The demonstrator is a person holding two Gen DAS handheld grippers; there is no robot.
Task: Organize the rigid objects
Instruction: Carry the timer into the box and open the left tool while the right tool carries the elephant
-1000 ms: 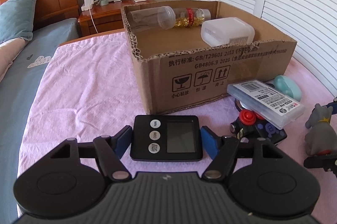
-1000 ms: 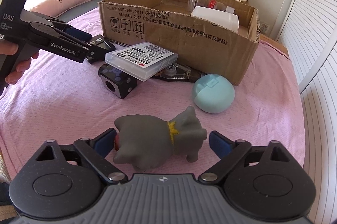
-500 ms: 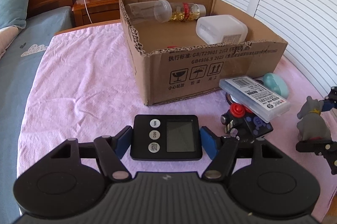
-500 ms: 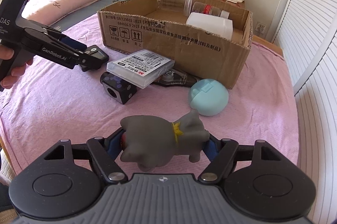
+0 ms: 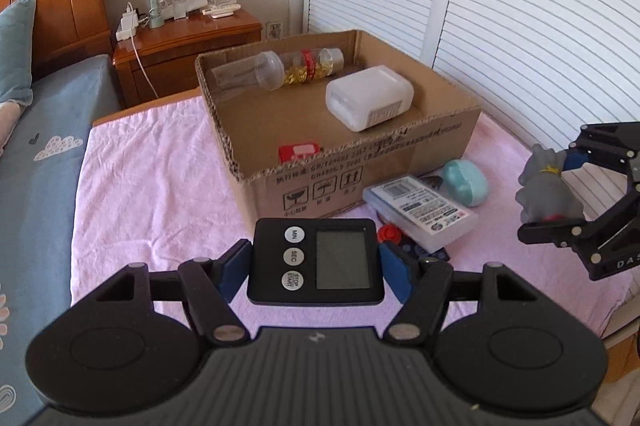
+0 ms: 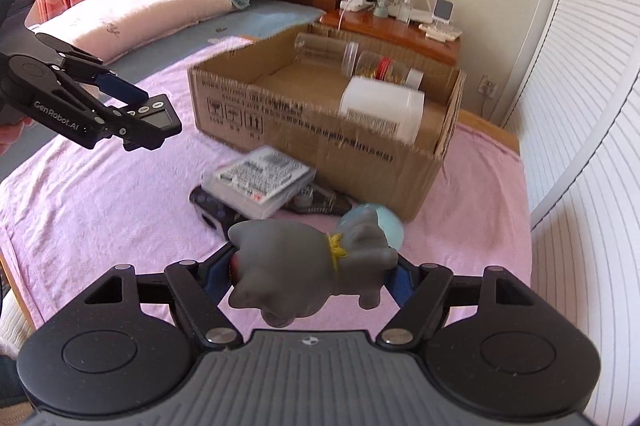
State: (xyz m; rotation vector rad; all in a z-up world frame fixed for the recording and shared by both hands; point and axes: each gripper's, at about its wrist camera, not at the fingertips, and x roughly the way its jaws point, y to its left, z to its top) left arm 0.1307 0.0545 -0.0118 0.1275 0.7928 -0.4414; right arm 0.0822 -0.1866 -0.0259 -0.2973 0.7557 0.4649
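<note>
We hold the timer [image 5: 316,260] clamped in the left gripper [image 5: 316,266] and the toy elephant [image 6: 308,272] in the right gripper [image 6: 314,276], both raised before the cardboard box [image 5: 440,129]. Next, we judge, each goes over its rim and is released inside.

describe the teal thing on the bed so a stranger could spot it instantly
Find the open brown cardboard box on the pink blanket. At its front right corner, on the blanket, lies a smooth teal egg-shaped plastic case. Its neighbour, the clear flat labelled plastic box, is rectangular; this is the only rounded, plain one.
</note>
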